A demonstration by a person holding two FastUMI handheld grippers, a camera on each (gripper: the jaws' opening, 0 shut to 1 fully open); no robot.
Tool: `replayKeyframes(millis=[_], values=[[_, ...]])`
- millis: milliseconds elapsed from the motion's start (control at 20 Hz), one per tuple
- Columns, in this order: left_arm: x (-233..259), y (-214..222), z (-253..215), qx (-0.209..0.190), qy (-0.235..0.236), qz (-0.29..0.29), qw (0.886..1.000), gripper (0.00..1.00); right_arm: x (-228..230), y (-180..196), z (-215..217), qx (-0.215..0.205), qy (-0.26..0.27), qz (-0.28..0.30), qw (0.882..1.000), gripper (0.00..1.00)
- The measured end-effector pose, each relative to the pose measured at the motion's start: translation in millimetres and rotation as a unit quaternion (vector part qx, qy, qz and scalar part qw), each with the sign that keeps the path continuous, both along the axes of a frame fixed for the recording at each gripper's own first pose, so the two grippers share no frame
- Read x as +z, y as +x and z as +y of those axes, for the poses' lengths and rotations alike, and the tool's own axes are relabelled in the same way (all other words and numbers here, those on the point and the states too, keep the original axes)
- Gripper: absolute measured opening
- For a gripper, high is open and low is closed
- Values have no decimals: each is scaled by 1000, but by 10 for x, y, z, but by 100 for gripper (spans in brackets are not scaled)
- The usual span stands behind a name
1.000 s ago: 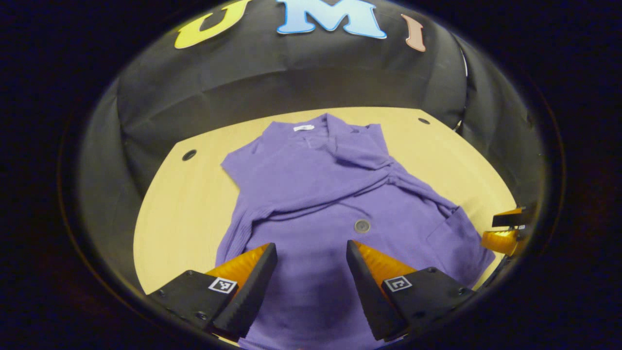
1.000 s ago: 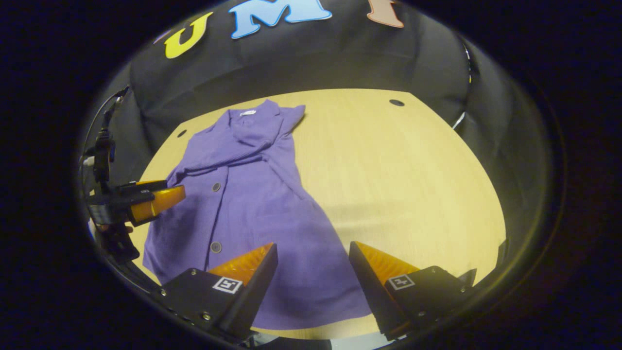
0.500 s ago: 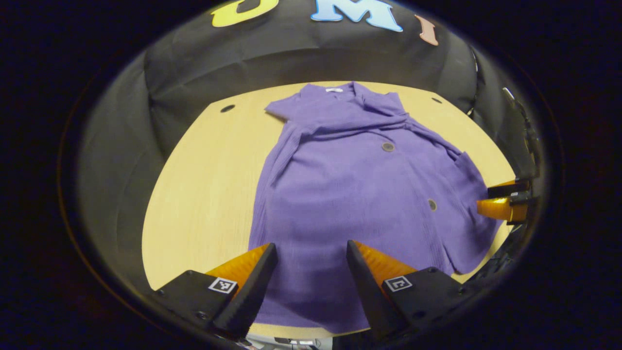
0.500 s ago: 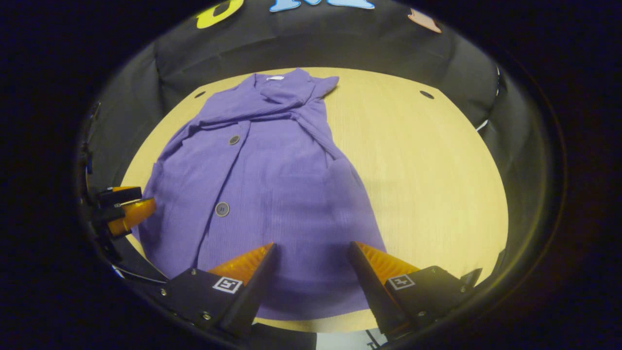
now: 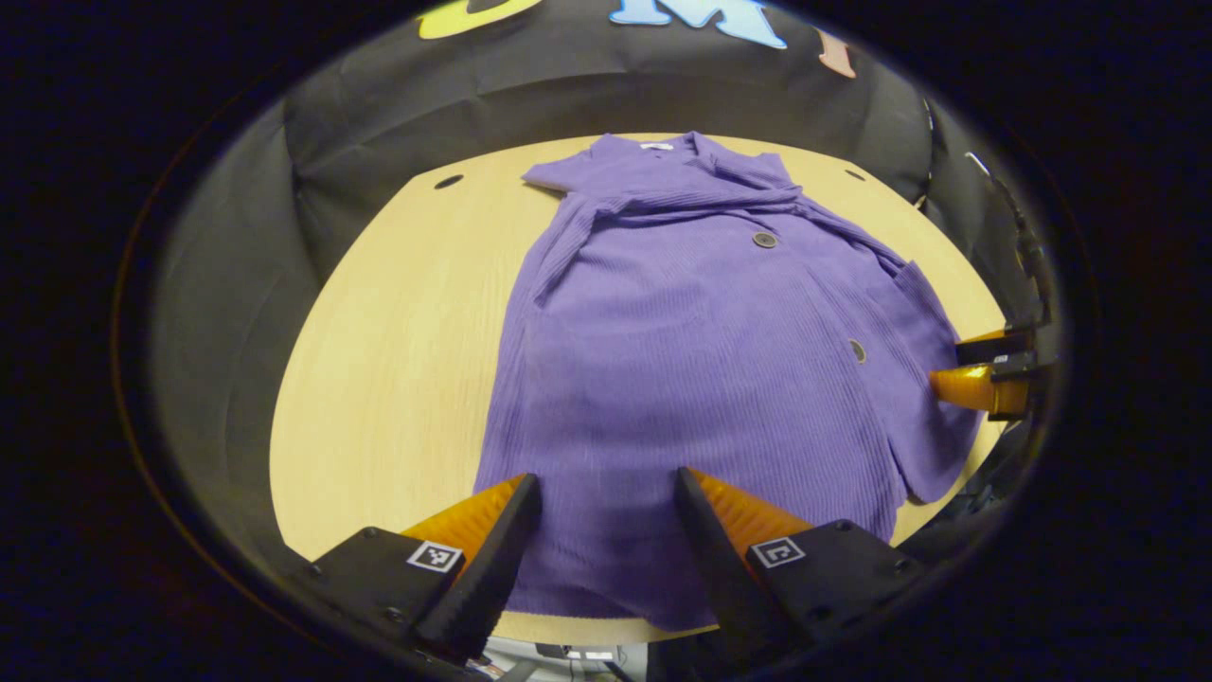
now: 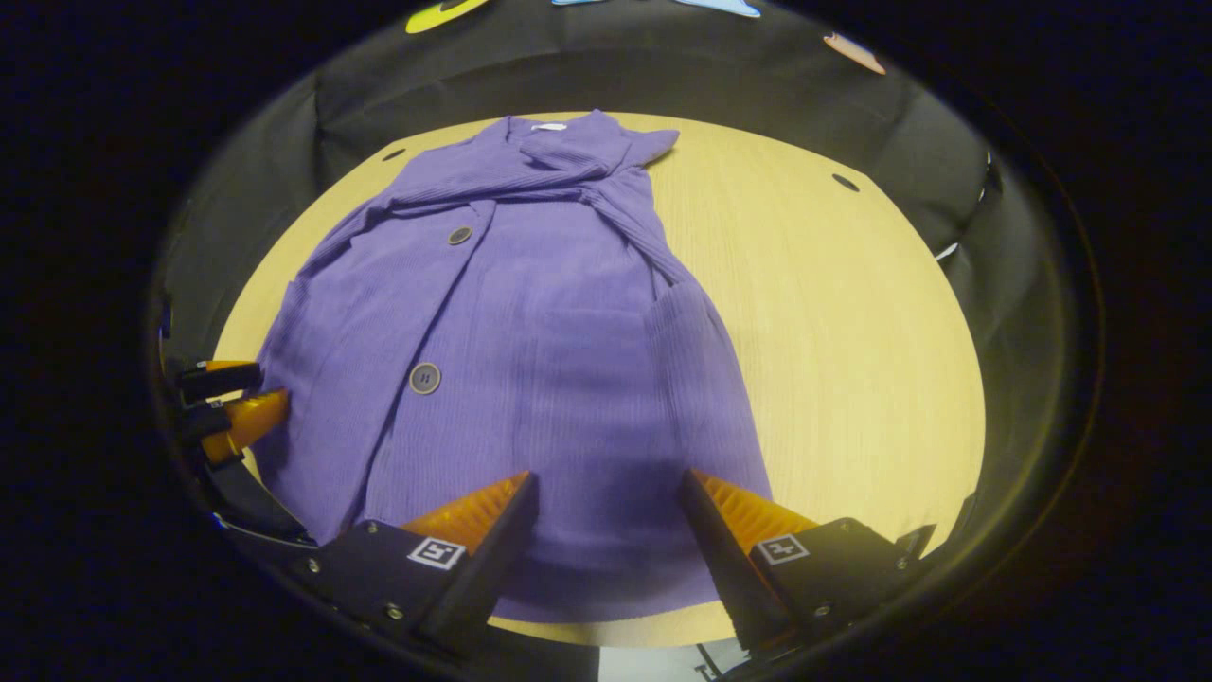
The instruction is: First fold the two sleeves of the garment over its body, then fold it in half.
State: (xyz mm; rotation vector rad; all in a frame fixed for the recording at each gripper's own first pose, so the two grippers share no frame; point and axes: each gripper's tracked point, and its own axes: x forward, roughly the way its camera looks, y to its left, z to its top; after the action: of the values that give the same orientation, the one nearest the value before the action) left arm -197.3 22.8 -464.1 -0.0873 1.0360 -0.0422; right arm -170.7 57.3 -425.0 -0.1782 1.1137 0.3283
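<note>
A purple ribbed cardigan (image 5: 701, 350) with dark buttons lies flat on the wooden table (image 5: 398, 313), collar at the far side, both sleeves folded across its chest. My left gripper (image 5: 606, 502) hangs open above the hem's near left part with nothing between its fingers. In the right gripper view the same cardigan (image 6: 530, 341) spreads below my right gripper (image 6: 606, 502), which is open over the hem's right part. The right gripper (image 5: 985, 374) shows at the right edge of the left gripper view, and the left gripper (image 6: 227, 407) at the left edge of the right gripper view.
Bare table top (image 6: 833, 332) stretches to the right of the garment, with a narrower strip (image 5: 379, 379) to its left. Small dark holes (image 5: 448, 181) (image 6: 846, 182) mark the table's far corners. Black cloth walls surround the table.
Both grippers have drawn back toward the table's near edge, so the cardigan's hem and more of its body now lie ahead of the fingers. The cardigan itself has not moved.
</note>
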Motion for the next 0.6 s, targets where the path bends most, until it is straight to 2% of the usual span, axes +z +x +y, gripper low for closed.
replayKeyframes(millis=[200, 300, 400, 450, 500, 600], values=[[17, 13, -46, 0, 2, 15, 1000, 97, -19, -3, 8, -1, -1, 3, 1000, 98], [23, 34, -43, 3, -2, 22, 1000, 95, -11, -10, 0, 2, -1, 5, 1000, 98], [21, 55, -119, -12, -7, 26, 1000, 95, -14, 22, 29, -2, 0, 8, 1000, 92], [27, 81, -211, -26, -9, 21, 999, 86, -16, 36, 52, -5, 0, 8, 1000, 77], [34, 95, -270, -38, -8, 19, 999, 77, -1, 66, 81, -10, 3, 7, 1000, 71], [34, 144, -344, -43, -3, 12, 999, 37, -25, 73, 116, -23, 5, 16, 1000, 37]])
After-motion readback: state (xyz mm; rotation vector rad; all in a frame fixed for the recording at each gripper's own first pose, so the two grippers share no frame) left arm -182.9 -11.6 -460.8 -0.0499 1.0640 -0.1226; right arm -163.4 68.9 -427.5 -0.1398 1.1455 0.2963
